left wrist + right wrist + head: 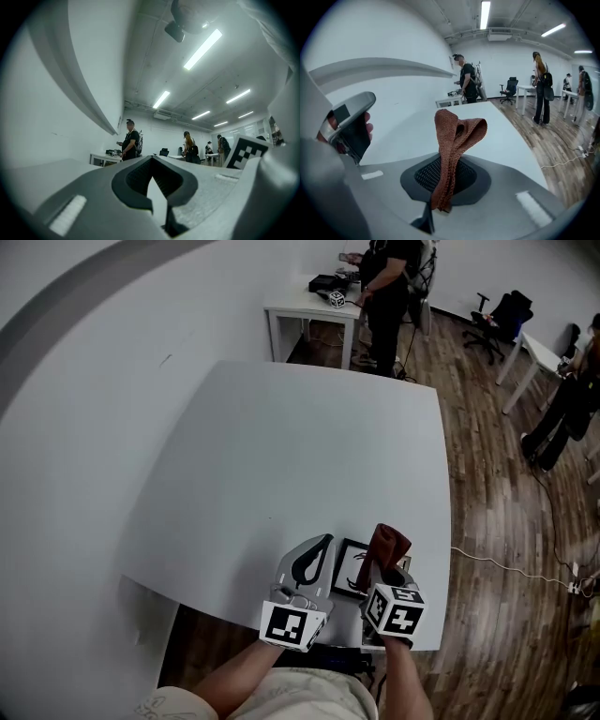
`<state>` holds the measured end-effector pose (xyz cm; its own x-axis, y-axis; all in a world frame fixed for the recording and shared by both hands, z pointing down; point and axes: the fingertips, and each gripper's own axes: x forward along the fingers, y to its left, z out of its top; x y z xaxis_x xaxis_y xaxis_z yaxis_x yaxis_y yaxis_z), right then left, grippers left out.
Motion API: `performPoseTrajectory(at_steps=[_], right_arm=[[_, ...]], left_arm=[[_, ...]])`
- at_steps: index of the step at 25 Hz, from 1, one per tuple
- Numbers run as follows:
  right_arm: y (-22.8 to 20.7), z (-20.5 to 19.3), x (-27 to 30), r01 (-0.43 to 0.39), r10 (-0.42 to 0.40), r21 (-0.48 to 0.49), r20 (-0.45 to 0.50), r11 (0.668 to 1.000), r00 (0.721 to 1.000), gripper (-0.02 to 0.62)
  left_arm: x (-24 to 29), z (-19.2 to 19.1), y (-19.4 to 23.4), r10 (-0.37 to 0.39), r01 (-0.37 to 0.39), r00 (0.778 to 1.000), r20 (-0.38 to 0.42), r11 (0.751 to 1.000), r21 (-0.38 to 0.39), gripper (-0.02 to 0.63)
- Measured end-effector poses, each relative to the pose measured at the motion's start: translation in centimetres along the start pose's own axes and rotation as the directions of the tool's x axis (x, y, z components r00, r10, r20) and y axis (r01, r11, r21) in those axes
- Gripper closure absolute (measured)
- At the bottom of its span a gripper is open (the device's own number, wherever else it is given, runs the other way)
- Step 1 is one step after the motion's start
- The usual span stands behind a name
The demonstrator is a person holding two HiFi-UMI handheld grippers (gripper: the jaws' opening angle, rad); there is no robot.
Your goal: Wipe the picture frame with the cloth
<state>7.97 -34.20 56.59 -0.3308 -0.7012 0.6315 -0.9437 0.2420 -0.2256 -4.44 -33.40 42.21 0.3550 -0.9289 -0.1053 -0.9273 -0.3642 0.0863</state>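
A small black picture frame (349, 570) lies flat near the front edge of the white table (300, 446), between my two grippers. My right gripper (379, 566) sits just right of the frame and is shut on a brown knitted cloth (386, 545). In the right gripper view the cloth (452, 140) stands up folded out of the closed jaws (440, 199). My left gripper (319, 547) is just left of the frame, tilted upward, shut with nothing in it (157, 199). The right gripper view shows it at the left (347, 122). The frame is out of sight in both gripper views.
A second white table (314, 304) with dark gear stands at the back, and a person (386, 292) stands beside it. An office chair (506, 315) and another table (534, 352) are at the right on the wooden floor, where a white cable (506, 568) runs.
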Motion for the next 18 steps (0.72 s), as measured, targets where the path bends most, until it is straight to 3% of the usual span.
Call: performPoseTrajectory(at_steps=[5, 11, 18], right_arm=[[1.6, -2.2, 3.8, -0.04, 0.051, 0.068, -0.158, 0.997, 0.986, 0.535], [2.8, -5.1, 8.1, -0.029, 0.062, 0.104, -0.323, 0.994, 0.944, 0.535], [2.9, -7.2, 10.5, 0.012, 0.023, 0.081, -0.419, 0.997, 0.908, 0.535]], left_arm=[[-1.0, -0.2, 1.5, 0.015, -0.016, 1.0, -0.018, 1.0, -0.004, 0.604], [-2.3, -0.4, 2.4, 0.022, -0.022, 0.999, -0.045, 1.0, -0.012, 0.606], [-3.2, -0.6, 2.7, 0.02, -0.022, 0.998, -0.054, 0.999, -0.032, 0.606]])
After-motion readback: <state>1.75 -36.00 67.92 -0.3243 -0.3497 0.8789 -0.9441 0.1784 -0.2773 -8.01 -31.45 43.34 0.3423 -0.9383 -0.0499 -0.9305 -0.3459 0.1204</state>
